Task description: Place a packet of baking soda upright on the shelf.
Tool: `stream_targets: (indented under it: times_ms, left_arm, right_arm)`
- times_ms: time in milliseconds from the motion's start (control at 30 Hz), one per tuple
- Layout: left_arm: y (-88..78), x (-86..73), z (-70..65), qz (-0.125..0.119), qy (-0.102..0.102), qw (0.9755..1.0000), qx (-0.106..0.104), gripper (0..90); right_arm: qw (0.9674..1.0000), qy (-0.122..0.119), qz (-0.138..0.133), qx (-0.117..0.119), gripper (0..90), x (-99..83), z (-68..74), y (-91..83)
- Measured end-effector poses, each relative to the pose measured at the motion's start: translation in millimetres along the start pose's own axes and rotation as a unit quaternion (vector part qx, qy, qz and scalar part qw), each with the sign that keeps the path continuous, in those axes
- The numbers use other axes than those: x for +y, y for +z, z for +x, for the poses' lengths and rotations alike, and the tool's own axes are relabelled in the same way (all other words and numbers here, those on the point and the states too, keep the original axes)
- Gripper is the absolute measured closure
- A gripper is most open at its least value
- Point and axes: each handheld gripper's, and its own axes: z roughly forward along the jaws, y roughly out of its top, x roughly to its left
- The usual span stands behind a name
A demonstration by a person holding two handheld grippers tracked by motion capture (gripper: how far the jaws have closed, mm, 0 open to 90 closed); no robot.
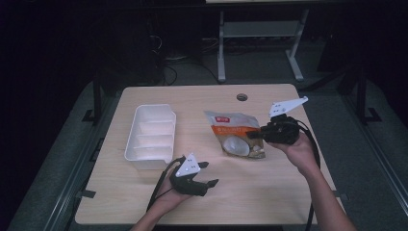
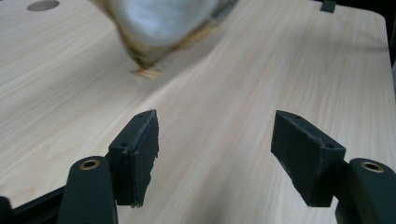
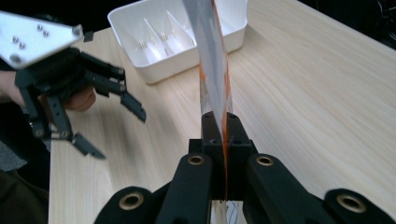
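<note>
Near the middle of the wooden table (image 1: 202, 202) we've got a snack pouch (image 1: 235, 134), and we'll use it as our reference for everything else. It's an orange and white bag with a coconut-looking picture on the front. Its long axis runs from the table's far edge toward the near edge, drifting a bit to the right, with the printed top end farthest from us.

Right of the pouch, the right gripper (image 1: 256, 134) is clamped onto its right edge; in the right gripper view the jaws are pinched tight on the thin edge of the pouch (image 3: 214, 70), which rises straight up between them.

Left of the pouch sits a white divided tray (image 1: 150, 135), well apart from it, long side running the same far-to-near way.

Nearer to us than the pouch and a bit left, the left gripper (image 1: 208, 174) has its jaws spread wide with nothing between them, pointing right.

A round hole (image 1: 242, 97) in the tabletop sits beyond the pouch.
</note>
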Motion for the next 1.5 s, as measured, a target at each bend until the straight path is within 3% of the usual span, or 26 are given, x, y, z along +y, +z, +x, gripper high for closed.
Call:
stream_targets:
  times_ms: [500, 1033, 1500]
  left_arm:
    - [-12.4, -8.1, -1.9, 0.006, 0.008, 0.9999, -0.003, 28.9]
    - [-27.4, -17.3, -0.4, 0.009, 0.002, 1.0000, -0.002, 28.0]
    - [-29.6, -23.7, 2.7, 0.012, -0.001, 0.9999, -0.007, 27.9]
  right_arm:
    - [0.9999, -0.004, -0.008, 0.009, 89.8, 36.0, 0.8, 20.3]
    - [0.9996, -0.015, -0.011, 0.019, 89.8, 64.5, 6.5, 41.1]
    - [0.9988, -0.027, -0.017, 0.037, 89.8, 91.6, 14.8, 63.9]
